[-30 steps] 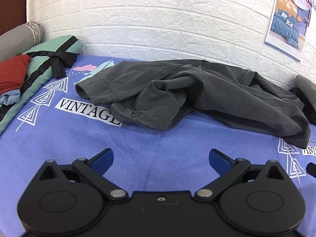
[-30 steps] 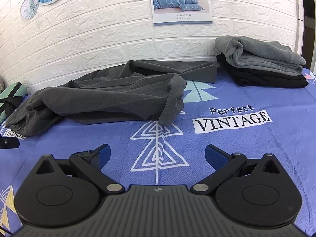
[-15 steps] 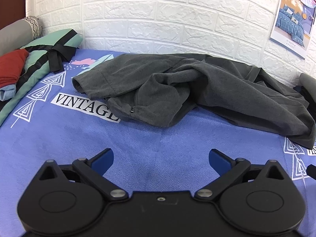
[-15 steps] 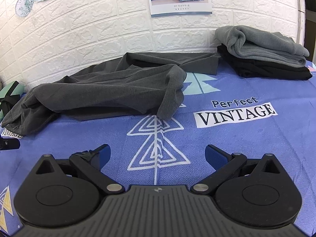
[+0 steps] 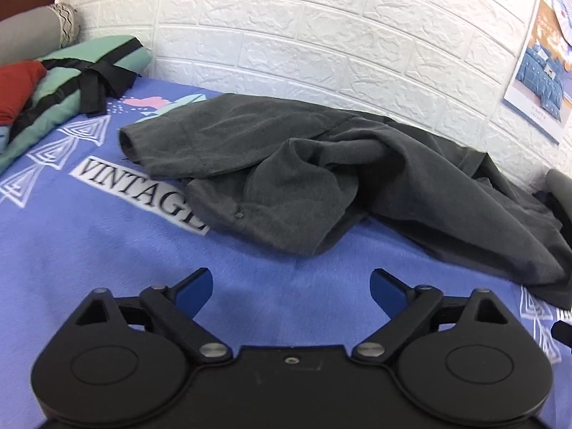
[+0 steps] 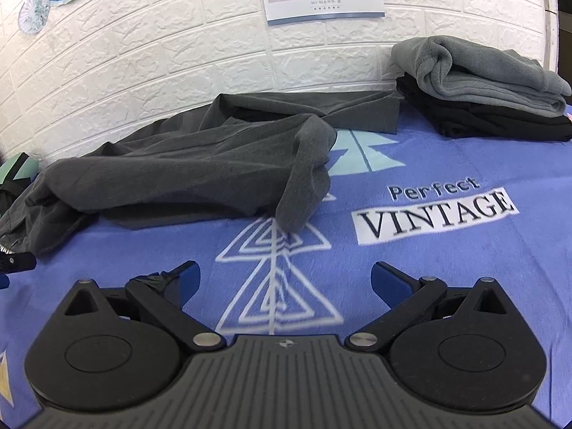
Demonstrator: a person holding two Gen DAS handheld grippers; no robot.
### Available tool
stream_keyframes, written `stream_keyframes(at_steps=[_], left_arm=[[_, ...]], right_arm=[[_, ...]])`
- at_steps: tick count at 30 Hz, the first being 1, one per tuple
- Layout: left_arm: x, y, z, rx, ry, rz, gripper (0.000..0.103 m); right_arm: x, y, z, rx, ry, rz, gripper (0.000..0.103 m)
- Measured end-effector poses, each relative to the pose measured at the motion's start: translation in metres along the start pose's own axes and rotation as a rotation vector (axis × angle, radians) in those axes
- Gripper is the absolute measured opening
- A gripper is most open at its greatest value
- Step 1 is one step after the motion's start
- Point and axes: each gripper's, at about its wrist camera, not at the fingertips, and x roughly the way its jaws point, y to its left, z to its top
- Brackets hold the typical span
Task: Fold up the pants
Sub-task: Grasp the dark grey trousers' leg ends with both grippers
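Left wrist, somewhat blurred: blue blanket (image 5: 107, 250), white brick wall (image 5: 321, 35).

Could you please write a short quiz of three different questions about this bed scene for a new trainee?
1. True or false: the crumpled dark grey cotton pants are already folded neatly.
2. What lies on top of the folded black garment by the white brick wall? A) a folded light grey fleece B) a red pillow C) a book
3. Fill in: the big word printed on the blue bed cover is ____.

Key:
1. False: they lie rumpled, and nothing is between the fingers of the left hand-held gripper or the right hand-held gripper.
2. A, the folded light grey fleece.
3. VINTAGE.
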Motion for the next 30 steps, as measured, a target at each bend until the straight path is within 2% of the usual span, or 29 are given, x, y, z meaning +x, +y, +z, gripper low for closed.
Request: stream_keyframes(at_steps=[1,2,5,9,11,12,14,15,16,17,20,22,26,28,30], left_arm=[[0.006,-0.001,0.003,-0.005,0.001,-0.005,0.078],[0.011,-0.002,0.005,-0.012,0.004,-0.010,0.066],[0.023,-0.008,0.014,-0.026,-0.003,-0.033,0.062],[0.039,-0.013,0.020,-0.031,-0.026,-0.001,0.059],[0.049,-0.009,0.022,-0.055,-0.013,0.007,0.044],[0.052,-0.007,0.023,-0.061,-0.012,0.018,0.044],[0.054,-0.001,0.027,-0.056,-0.022,0.014,0.038],[0.053,0.005,0.032,-0.071,-0.008,0.002,0.034],[0.049,0.013,0.038,-0.103,-0.001,-0.018,0.031],[0.043,0.021,0.044,-0.136,-0.014,-0.027,0.029],[0.006,0.039,0.062,-0.125,-0.106,0.002,0.023],[-0.026,0.056,0.072,-0.130,-0.161,-0.019,0.022],[-0.083,0.089,0.086,-0.158,-0.198,-0.090,0.020],[-0.112,0.097,0.087,-0.134,-0.228,-0.107,0.020],[-0.134,0.102,0.081,-0.083,-0.227,-0.114,0.021]], right_arm=[[0.003,-0.001,0.003,0.001,-0.001,-0.005,0.103],[0.007,-0.001,0.007,0.002,-0.003,-0.010,0.103],[0.017,-0.003,0.016,0.006,-0.012,-0.021,0.103],[0.032,-0.004,0.026,0.000,-0.009,-0.045,0.103],[0.040,-0.004,0.030,-0.010,0.000,-0.051,0.103],[0.043,-0.004,0.032,-0.020,0.008,-0.053,0.103],[0.047,-0.004,0.035,-0.031,0.033,-0.040,0.026],[0.045,-0.006,0.037,-0.024,0.033,-0.022,0.026],[0.040,-0.007,0.041,-0.026,0.019,-0.012,0.018],[0.032,-0.007,0.044,-0.038,-0.005,-0.005,0.014],[0.000,-0.010,0.057,-0.080,-0.083,-0.001,0.012],[-0.026,-0.014,0.066,-0.094,-0.131,0.000,0.011],[-0.085,-0.022,0.081,-0.072,-0.219,0.035,0.008],[-0.115,-0.024,0.081,-0.055,-0.241,0.089,0.008],[-0.139,-0.022,0.072,-0.070,-0.240,0.103,0.008]])
